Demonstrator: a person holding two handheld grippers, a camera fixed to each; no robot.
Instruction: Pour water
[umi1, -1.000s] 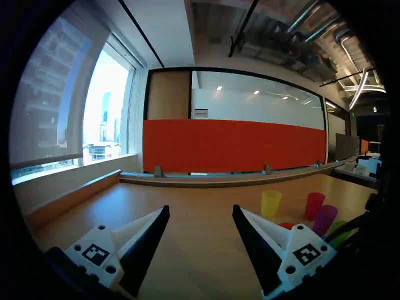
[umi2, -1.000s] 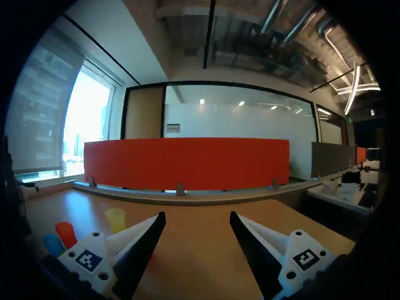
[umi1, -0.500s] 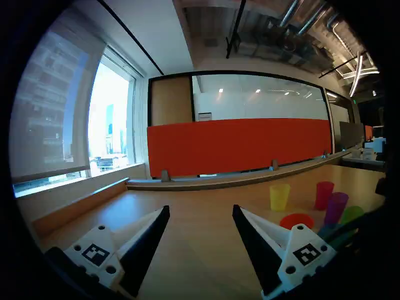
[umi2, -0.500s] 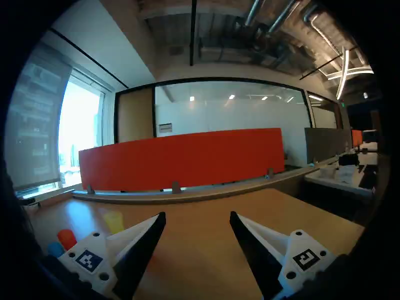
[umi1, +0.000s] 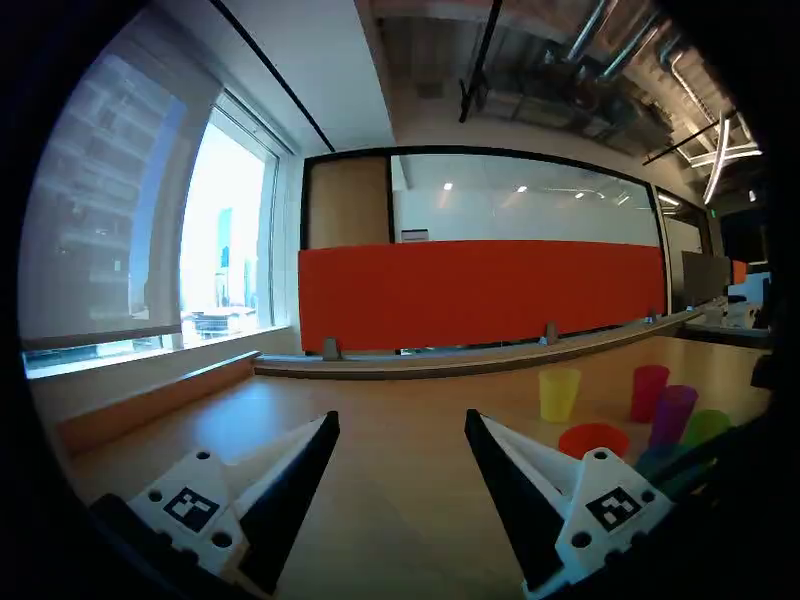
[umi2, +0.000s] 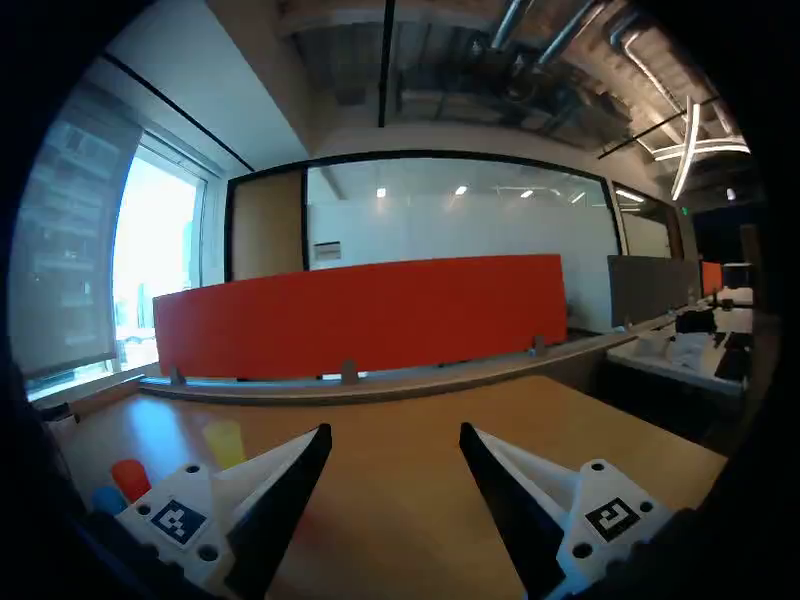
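Fingers (umi1: 290, 480) spread, empty: left gripper (umi1: 400, 432), right gripper (umi2: 393, 442). At least five cups (umi1: 558, 393) on table (umi1: 400, 395).

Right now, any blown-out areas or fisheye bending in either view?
Left gripper view: window blown out white, yellow cup sharp, orange divider nearly straight. Right gripper view: window also overexposed, orange divider curves and tilts, yellow cup looks soft.

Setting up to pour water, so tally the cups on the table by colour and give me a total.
yellow cup: 1
pink cup: 1
purple cup: 1
green cup: 1
orange cup: 1
blue cup: 1
Total: 6
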